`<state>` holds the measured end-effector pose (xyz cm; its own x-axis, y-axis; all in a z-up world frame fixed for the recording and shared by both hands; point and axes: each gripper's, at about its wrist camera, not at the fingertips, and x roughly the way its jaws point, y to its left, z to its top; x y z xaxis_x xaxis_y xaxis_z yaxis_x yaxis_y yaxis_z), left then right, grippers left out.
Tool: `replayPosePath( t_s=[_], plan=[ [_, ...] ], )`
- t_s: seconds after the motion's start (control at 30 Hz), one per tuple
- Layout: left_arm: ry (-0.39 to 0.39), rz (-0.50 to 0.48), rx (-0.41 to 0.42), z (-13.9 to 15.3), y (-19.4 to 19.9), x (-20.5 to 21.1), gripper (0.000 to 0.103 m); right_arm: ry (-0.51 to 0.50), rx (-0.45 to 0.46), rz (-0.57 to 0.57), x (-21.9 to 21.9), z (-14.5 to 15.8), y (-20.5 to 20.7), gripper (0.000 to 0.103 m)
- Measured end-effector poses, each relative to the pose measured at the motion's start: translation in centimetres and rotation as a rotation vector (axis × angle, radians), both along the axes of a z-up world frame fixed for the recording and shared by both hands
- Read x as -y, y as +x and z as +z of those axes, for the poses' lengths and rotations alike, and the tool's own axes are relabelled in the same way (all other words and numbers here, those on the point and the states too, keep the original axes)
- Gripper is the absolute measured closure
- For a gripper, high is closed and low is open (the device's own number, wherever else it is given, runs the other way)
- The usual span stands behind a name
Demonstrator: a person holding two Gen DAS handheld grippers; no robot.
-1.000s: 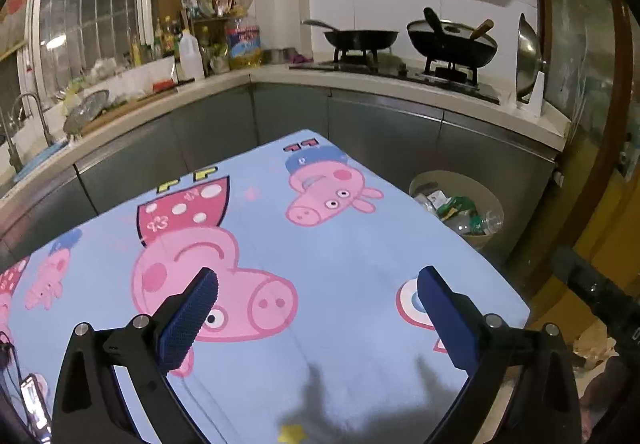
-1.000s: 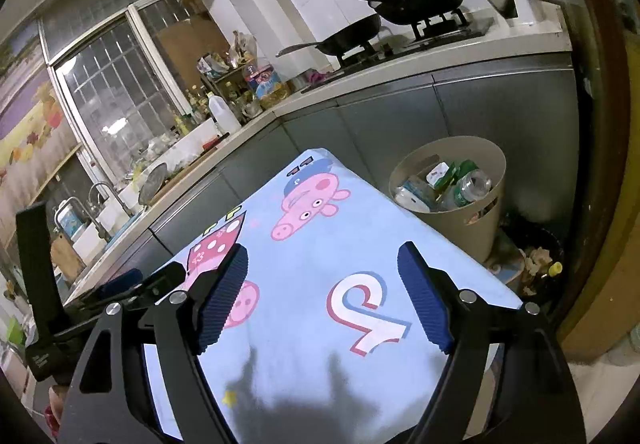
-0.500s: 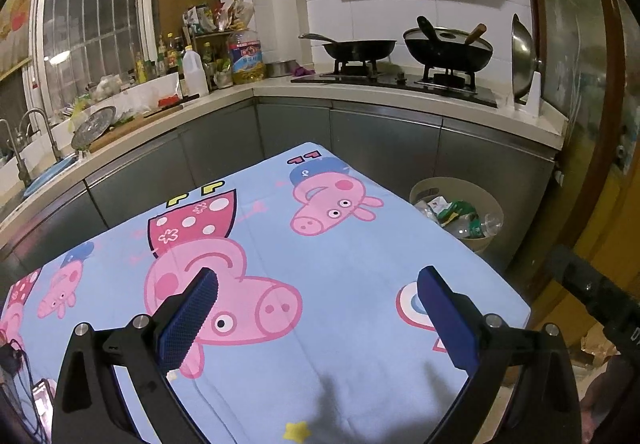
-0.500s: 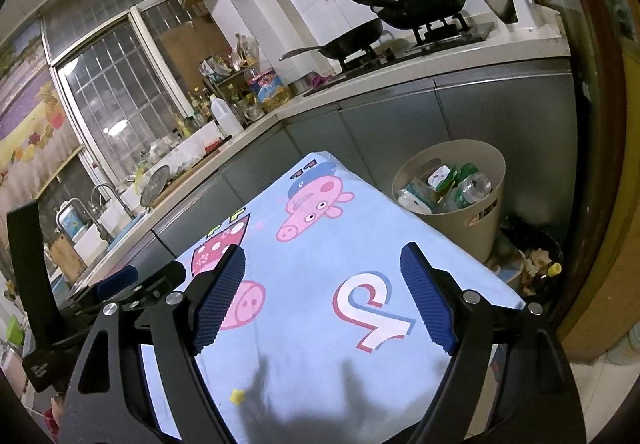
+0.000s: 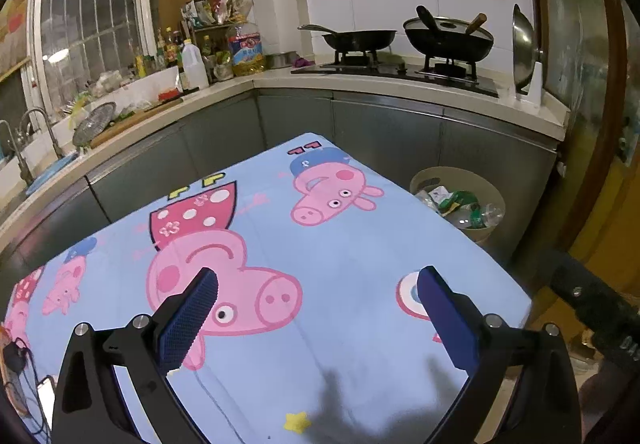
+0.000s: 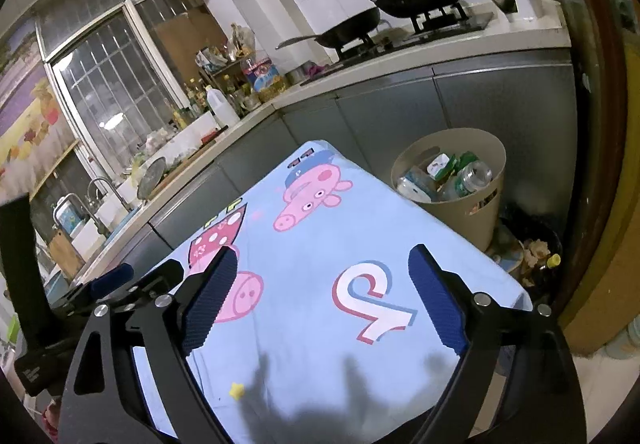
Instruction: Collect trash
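So nearest the cameras, both claws hang over the near end of the table with nothing in them. The left gripper [image 5: 318, 308] has its blue pads spread wide, just bare cloth between them. The right gripper [image 6: 322, 296] is the same story, and its jaws have just been opening a bit wider, also with nothing between them.

Under them, the cartoon-pig tablecloth [image 5: 344, 244] looks clean. No wrapper, no bottle, nothing to pick up on the part that shows. The only clutter on that table is some cables [image 5: 16, 364] at the near left edge, and those don't look like trash.

Further out, past the far right corner of the table, the beige bin [image 6: 476, 211] sits on the floor against the grey cabinets, already loaded with plastic bottles and packets [image 6: 444, 175]. Just right of it there's a dark bin [image 6: 536, 256] with scraps.

So the collecting looks pretty much done, or the person needs to scan for leftovers. Best approach here: keep both claws wide and clear of the cloth so the pads don't snag it, look around the table edges and floor, and only close on something that's clearly trash. Anything found goes far right, dropped from right above the beige rim, since it's nearly full and stuff could roll off.
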<state>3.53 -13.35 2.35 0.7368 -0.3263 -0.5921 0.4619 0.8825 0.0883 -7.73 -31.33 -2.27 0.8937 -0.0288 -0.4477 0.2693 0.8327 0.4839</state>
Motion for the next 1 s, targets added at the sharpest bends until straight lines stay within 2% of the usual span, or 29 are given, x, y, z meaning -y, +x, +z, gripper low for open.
replayPosePath(
  t_s=[0.17,0.27,0.57,1.0],
  plan=[
    [0.039,0.001,-0.071,-1.0,0.6,0.5,0.004,0.003,-0.014,-0.031,0.0,-0.3,0.1,0.009],
    [0.019,-0.004,-0.096,-1.2,0.7,0.4,0.004,-0.021,-0.021,-0.079,-0.2,-0.2,0.0,0.006],
    [0.015,0.048,-0.074,-1.0,1.0,-0.2,0.004,-0.01,-0.016,-0.068,-0.3,-0.2,0.2,0.006],
    [0.04,0.048,-0.04,-0.7,0.7,0.1,0.004,0.003,0.013,-0.054,-0.2,0.9,-0.3,0.006]
  ],
)
